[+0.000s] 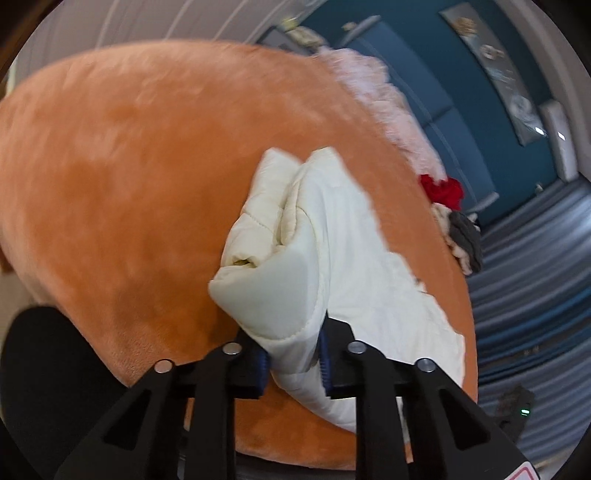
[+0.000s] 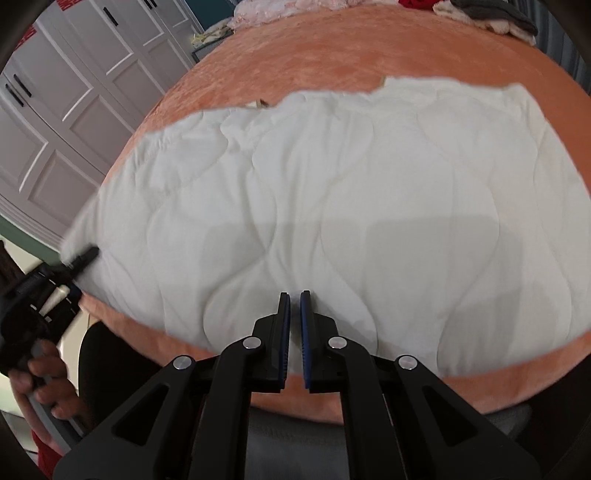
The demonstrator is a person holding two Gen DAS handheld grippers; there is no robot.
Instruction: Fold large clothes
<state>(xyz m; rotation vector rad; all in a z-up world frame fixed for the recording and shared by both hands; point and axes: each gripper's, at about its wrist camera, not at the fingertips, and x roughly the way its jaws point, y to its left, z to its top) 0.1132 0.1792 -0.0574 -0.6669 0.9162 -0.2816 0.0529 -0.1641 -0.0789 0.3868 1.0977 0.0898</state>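
Note:
A large white quilted garment [image 2: 332, 206] lies spread on an orange plush bed cover [image 2: 332, 51]. My left gripper [image 1: 293, 360] is shut on a bunched edge of the garment [image 1: 295, 258] and lifts it off the cover [image 1: 129, 166]. In the right wrist view the left gripper [image 2: 79, 260] shows at the garment's left edge, held by a hand. My right gripper [image 2: 294, 295] hovers over the garment's near edge, its jaws almost together with a thin gap and nothing visibly between them.
A pile of pink, red and grey clothes [image 1: 447, 199] lies at the far side of the bed, also in the right wrist view [image 2: 487, 14]. White wardrobe doors [image 2: 66, 96] stand at the left. A blue wall [image 1: 424, 92] is behind the bed.

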